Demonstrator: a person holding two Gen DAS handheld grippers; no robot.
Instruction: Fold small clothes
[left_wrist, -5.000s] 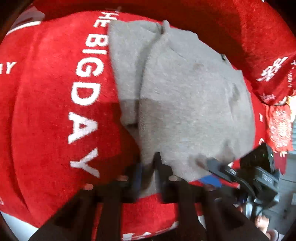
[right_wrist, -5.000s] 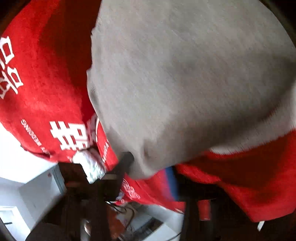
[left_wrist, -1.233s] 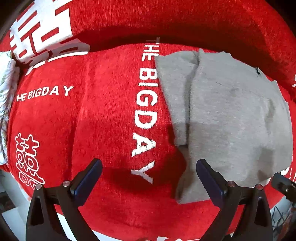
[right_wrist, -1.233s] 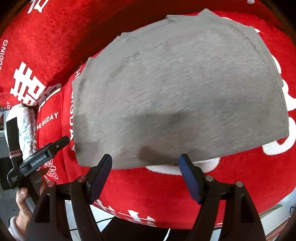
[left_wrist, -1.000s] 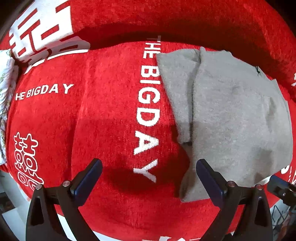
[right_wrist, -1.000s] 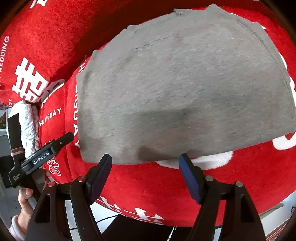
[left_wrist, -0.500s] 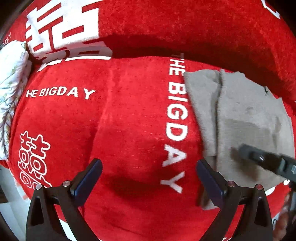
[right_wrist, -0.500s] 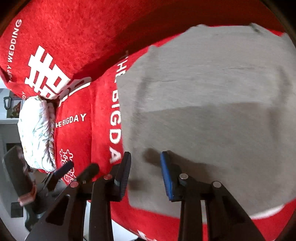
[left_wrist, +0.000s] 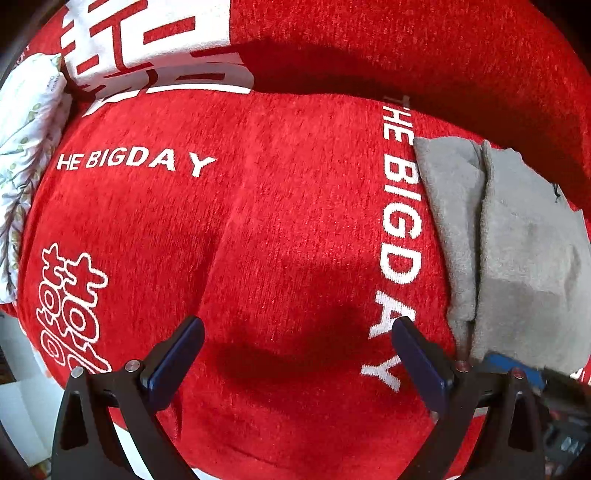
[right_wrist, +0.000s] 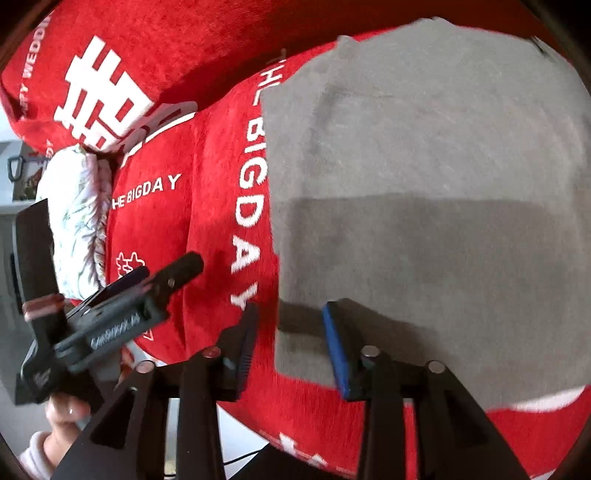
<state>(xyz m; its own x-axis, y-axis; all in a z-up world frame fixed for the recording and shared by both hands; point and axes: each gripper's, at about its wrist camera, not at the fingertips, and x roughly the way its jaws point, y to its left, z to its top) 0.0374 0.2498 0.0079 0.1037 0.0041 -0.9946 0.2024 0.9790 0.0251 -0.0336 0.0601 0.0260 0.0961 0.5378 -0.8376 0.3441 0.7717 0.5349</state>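
At the far left, a white cloth with a leaf print (left_wrist: 22, 155) lies bunched against the edge of the red blanket (left_wrist: 258, 221), which covers the whole work surface and carries white lettering and white characters. What lies under the blanket cannot be told.

The left gripper (left_wrist: 295, 354) points down at bare red blanket. Its jaws are spread wide, with nothing between them; the word "DAY" runs just inside the right-hand finger. In the right wrist view this same gripper (right_wrist: 173, 271) appears at the lower left, held by a hand (right_wrist: 62, 417) in a light sleeve, off the left edge of the garment.

The grey garment (right_wrist: 424, 184) lies flat on the blanket to the right of the "THE BIG DAY" lettering. In the left wrist view, the grey garment (left_wrist: 517, 258) shows a folded strip along its left side, lying beside the main panel.

The right gripper (right_wrist: 290, 325) sits over the near left corner of the garment. Its jaws are opening; the garment's left edge lies between them, and the pads do not press on it.
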